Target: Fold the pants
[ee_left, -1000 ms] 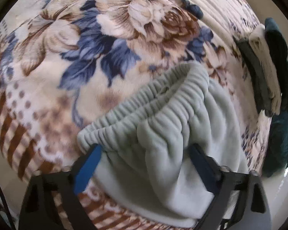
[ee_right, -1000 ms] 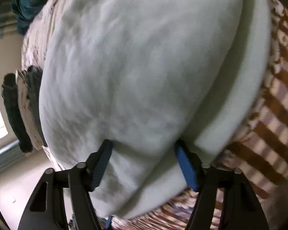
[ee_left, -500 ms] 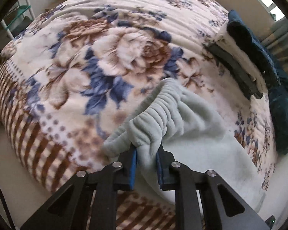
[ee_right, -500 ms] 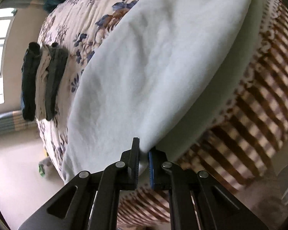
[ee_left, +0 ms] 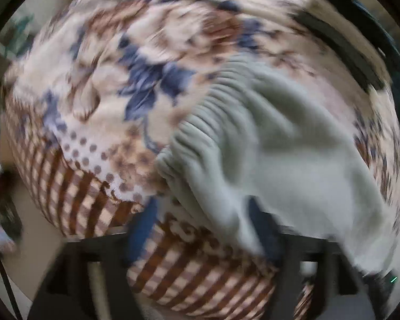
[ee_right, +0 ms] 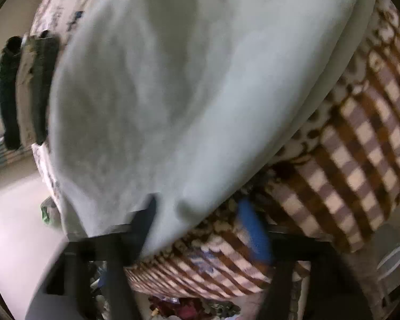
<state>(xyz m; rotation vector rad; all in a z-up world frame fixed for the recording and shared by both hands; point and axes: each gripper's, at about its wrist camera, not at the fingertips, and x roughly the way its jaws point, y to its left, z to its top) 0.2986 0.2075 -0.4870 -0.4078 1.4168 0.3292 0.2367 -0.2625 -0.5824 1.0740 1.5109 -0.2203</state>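
Observation:
Pale grey-green fleece pants [ee_left: 280, 144] lie on a flowered blanket [ee_left: 146, 53]; the ribbed elastic waistband [ee_left: 200, 122] is bunched in the left wrist view. My left gripper [ee_left: 202, 229] is open, its blue pads apart, with a fold of waistband fabric draped between the fingers. In the right wrist view the pants [ee_right: 186, 80] fill the frame and hang toward the bed's edge. My right gripper [ee_right: 202, 232] is open, with a cloth edge lying loose between its fingers. Both views are motion-blurred.
A stack of folded dark and cream clothes [ee_left: 346, 40] lies at the far right of the bed, also in the right wrist view [ee_right: 26, 85]. The blanket's brown checked border [ee_right: 346, 173] hangs over the bed's edge. Floor [ee_right: 13, 226] shows below.
Half a second ago both grippers were shut on the pants; now both have opened and let go of the cloth. Both cameras are moving fast.

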